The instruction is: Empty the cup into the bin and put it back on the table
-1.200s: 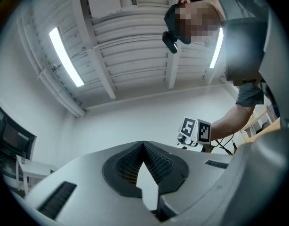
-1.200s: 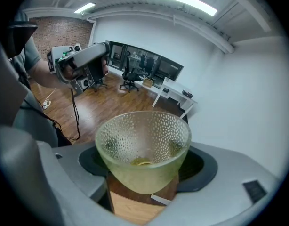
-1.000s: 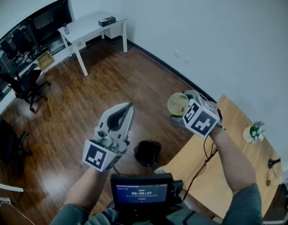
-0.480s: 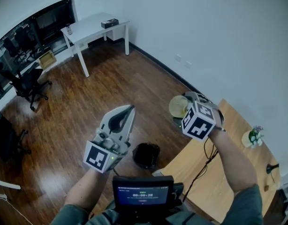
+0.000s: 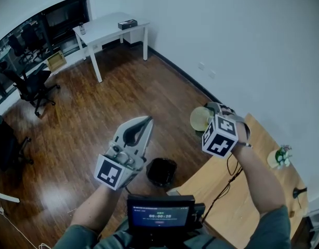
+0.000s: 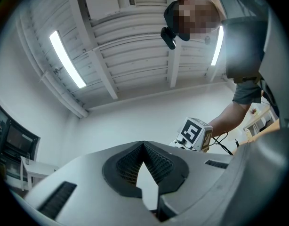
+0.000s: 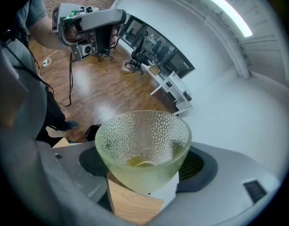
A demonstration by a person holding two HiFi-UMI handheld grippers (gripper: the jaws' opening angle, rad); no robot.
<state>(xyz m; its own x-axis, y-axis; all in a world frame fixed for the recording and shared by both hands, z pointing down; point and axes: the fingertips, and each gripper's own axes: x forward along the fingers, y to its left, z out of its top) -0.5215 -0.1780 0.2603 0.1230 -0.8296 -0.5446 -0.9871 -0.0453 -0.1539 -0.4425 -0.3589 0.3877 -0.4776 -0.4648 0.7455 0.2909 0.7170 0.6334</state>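
Observation:
A pale green dimpled glass cup [image 5: 199, 118] is held above the floor, just off the wooden table's [image 5: 253, 191] far corner. My right gripper [image 5: 210, 121] is shut on the cup. In the right gripper view the cup [image 7: 142, 147] sits mouth-up between the jaws, with something small and yellowish at its bottom. The black bin [image 5: 162, 171] stands on the floor beside the table, below and left of the cup; it also shows as a dark bin [image 7: 92, 132] in the right gripper view. My left gripper [image 5: 143, 122] hovers left of the bin, shut and empty, its tips meeting [image 6: 143, 143].
A small potted plant [image 5: 280, 157] and a black cable [image 5: 229, 173] are on the wooden table. A white desk [image 5: 107, 27] stands far back, with office chairs [image 5: 32, 87] at the left. A screen device [image 5: 160, 214] sits at my chest. Wooden floor [image 5: 97, 118] spreads between.
The right gripper with the cup has drifted slightly right and away. The left gripper has barely moved.

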